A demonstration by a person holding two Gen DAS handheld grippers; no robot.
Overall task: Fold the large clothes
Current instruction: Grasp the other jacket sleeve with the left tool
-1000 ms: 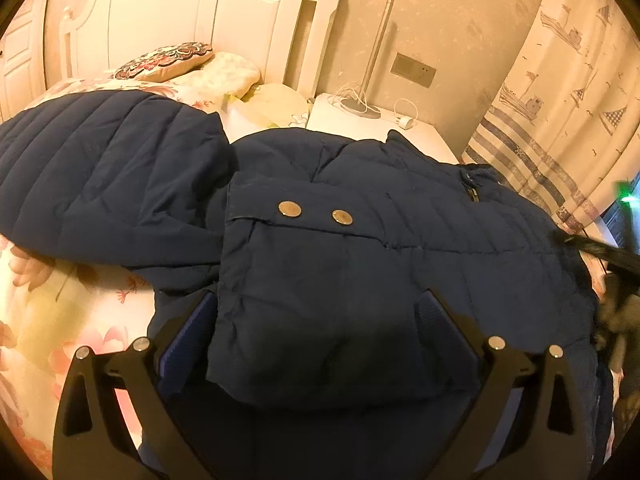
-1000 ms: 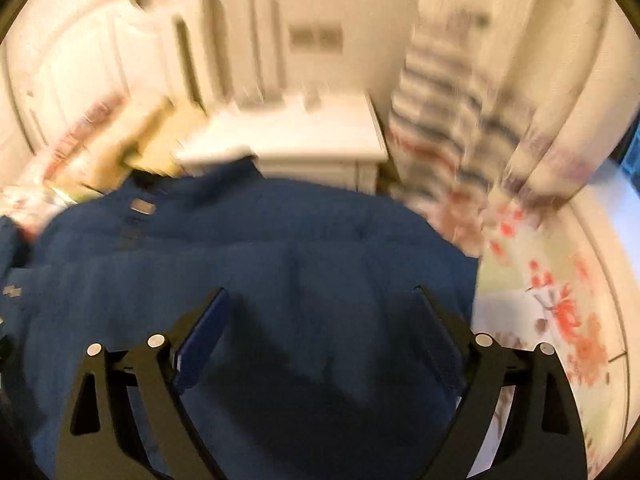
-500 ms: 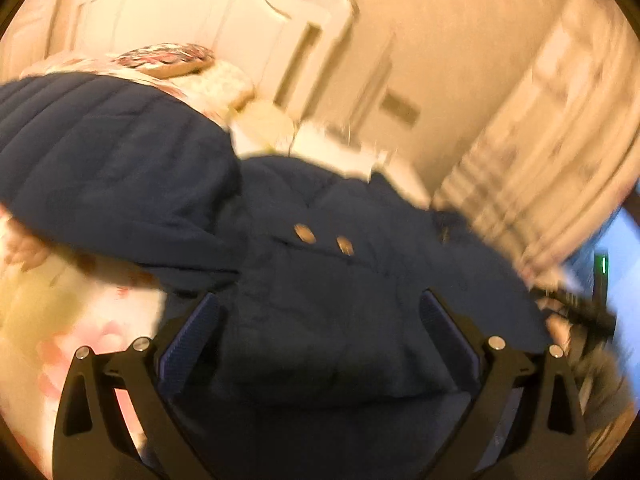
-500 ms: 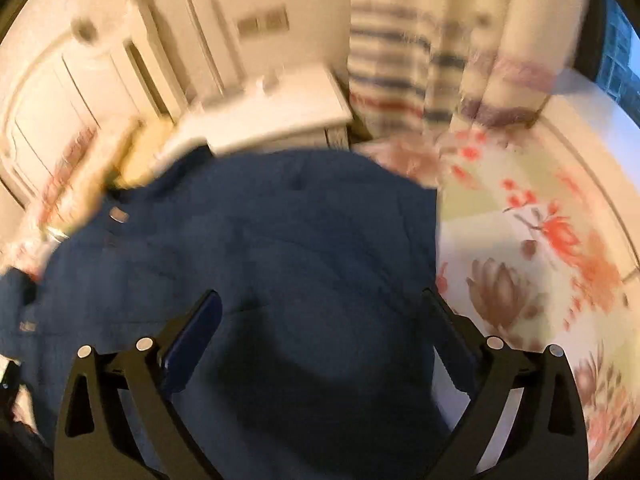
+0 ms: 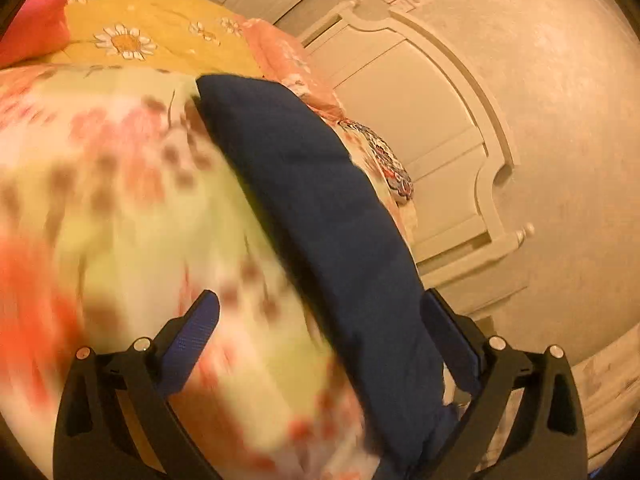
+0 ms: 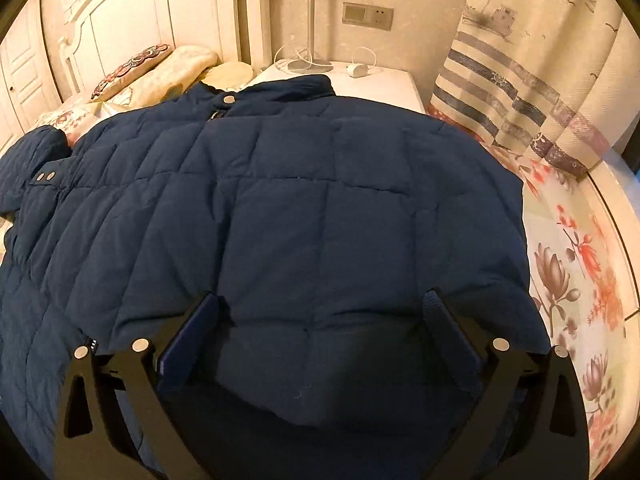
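Our left gripper (image 5: 320, 344), jaws spread, sits beside the navy quilted jacket's (image 6: 280, 208) long sleeve (image 5: 328, 232) running away from it on the floral bedsheet (image 5: 120, 208); our right gripper (image 6: 320, 332) hovers spread above the jacket's body.

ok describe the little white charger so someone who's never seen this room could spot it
Start at the white nightstand between the headboard and the striped curtain, just beyond the navy jacket's collar. The charger is the small white block near its back edge, right of the lamp's round grey base, trailing a looped white cable.
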